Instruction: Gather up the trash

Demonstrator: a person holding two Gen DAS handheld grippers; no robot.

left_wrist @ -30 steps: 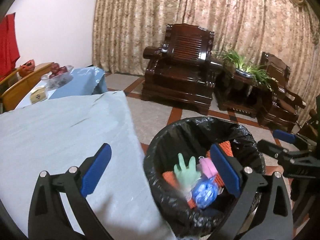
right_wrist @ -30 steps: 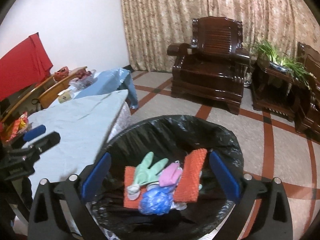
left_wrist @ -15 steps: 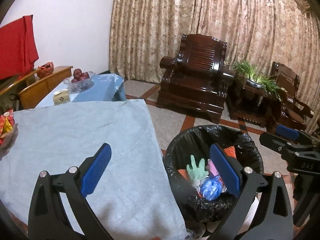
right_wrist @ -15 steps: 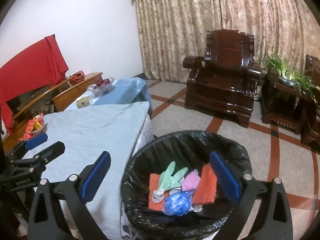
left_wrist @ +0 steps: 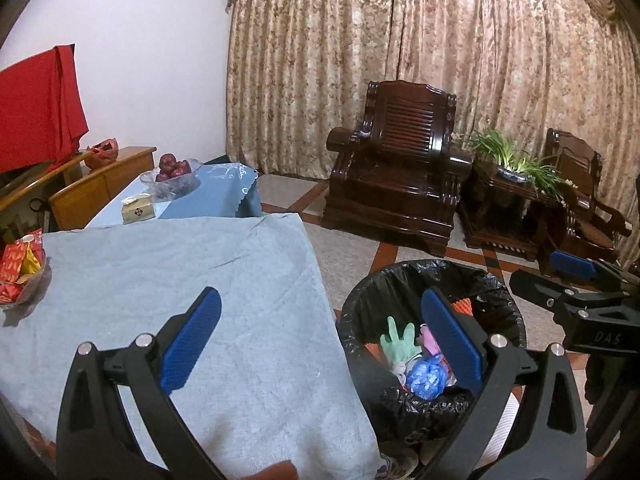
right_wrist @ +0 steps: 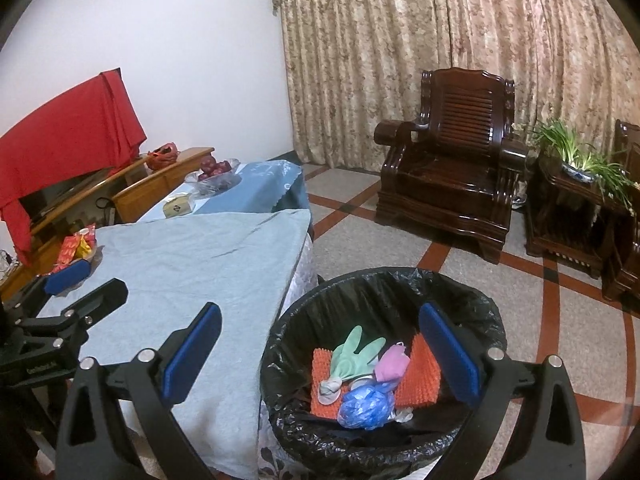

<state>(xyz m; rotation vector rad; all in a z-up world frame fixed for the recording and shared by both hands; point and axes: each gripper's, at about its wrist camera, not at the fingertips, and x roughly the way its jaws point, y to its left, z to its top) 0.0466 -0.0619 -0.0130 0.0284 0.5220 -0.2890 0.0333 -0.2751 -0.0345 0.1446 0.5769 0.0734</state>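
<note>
Nearby, blue-grey tablecloth (left_wrist: 168, 280), curtained room.

The bin (right_wrist: 384, 296) stands on the floor just right of the worktop (right_wrist: 192, 256), below and between the right jaws; a glove (right_wrist: 356, 356), mask (right_wrist: 394, 366) and crumpled bag (right_wrist: 366, 402) lie in it; an armchair (right_wrist: 452, 176) sits well beyond

The bin (right_wrist: 384, 444) base is cut off below, and the blue bag (right_wrist: 366, 402) hides trash beneath
</note>
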